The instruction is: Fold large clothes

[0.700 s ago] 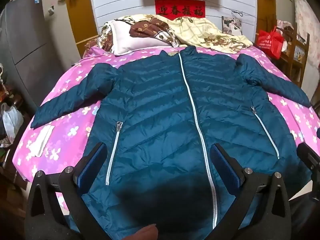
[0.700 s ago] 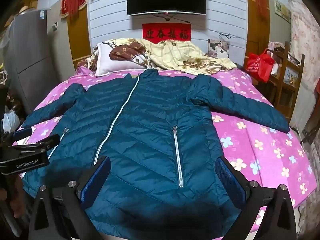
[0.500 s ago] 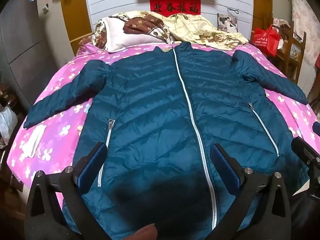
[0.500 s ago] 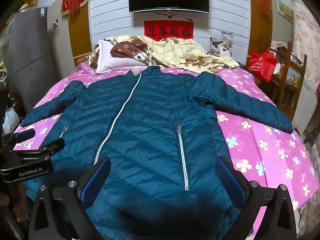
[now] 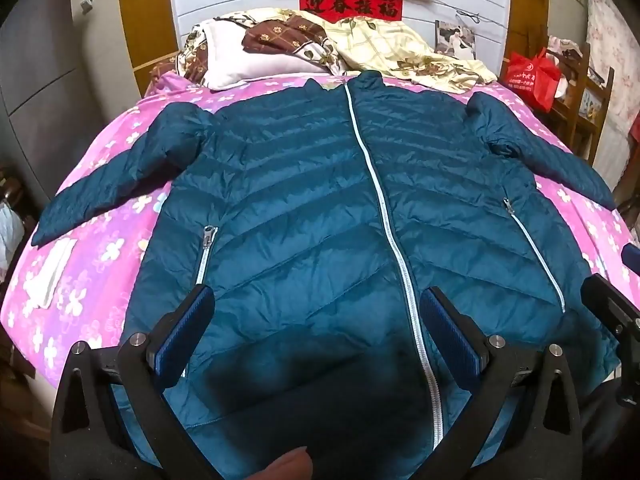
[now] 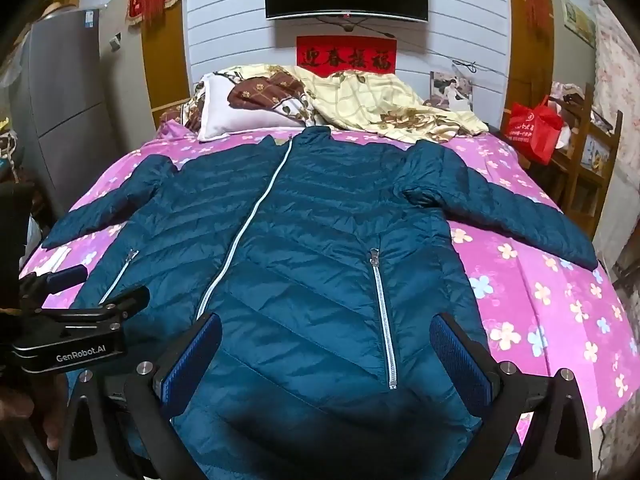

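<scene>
A teal quilted puffer jacket [image 5: 320, 208] lies flat, front up and zipped, on a bed with a pink flowered sheet [image 5: 100, 248]. Both sleeves spread outward. It also shows in the right wrist view [image 6: 320, 240]. My left gripper [image 5: 316, 332] is open and empty, above the jacket's lower hem left of the centre zipper. My right gripper [image 6: 326, 360] is open and empty, above the hem near the right pocket zipper [image 6: 382, 312]. The left gripper's body [image 6: 80, 320] shows at the left of the right wrist view.
A white pillow [image 5: 248, 60] and a crumpled yellow and brown quilt [image 5: 380, 44] lie at the head of the bed. A red bag [image 5: 532, 76] sits on a wooden shelf at the right. A grey fridge [image 6: 68, 120] stands at the left. A white cloth [image 5: 52, 276] lies on the bed's left edge.
Both grippers have moved a little forward and lower over the jacket's hem; the jacket looks larger in the views. The jacket has not moved. Both grippers stay open.
</scene>
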Demonstrator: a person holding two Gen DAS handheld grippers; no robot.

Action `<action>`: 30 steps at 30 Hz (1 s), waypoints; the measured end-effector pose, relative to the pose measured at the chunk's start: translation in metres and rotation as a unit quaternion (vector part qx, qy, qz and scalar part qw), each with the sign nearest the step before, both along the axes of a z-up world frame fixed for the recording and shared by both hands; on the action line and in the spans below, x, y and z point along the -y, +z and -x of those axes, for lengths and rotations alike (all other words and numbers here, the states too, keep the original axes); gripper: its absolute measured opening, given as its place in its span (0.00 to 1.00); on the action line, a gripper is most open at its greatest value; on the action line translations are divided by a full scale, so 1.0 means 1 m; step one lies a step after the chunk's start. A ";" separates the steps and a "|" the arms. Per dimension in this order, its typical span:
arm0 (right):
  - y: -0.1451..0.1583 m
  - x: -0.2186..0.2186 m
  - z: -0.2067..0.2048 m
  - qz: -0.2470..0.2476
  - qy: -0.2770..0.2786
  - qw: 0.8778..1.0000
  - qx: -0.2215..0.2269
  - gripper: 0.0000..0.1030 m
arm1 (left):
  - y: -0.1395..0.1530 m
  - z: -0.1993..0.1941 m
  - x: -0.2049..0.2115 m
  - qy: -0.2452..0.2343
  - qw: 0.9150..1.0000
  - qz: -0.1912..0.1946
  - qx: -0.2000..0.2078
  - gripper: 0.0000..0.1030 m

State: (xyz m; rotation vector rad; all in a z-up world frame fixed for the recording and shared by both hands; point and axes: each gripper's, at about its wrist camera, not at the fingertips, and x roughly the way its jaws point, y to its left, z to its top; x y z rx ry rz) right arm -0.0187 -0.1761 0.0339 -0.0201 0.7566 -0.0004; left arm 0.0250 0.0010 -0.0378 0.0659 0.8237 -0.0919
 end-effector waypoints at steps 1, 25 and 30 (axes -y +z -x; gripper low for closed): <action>-0.001 0.000 -0.001 -0.001 -0.001 1.000 -0.001 1.00 | 0.000 0.000 -0.001 0.001 1.000 0.002 0.000 1.00; 0.003 0.001 0.008 -0.009 -0.012 1.000 0.013 1.00 | 0.002 0.006 -0.005 0.010 1.000 -0.004 0.004 1.00; 0.001 0.003 0.008 -0.015 -0.011 1.000 0.012 1.00 | 0.000 0.005 -0.003 0.010 1.000 -0.009 0.002 1.00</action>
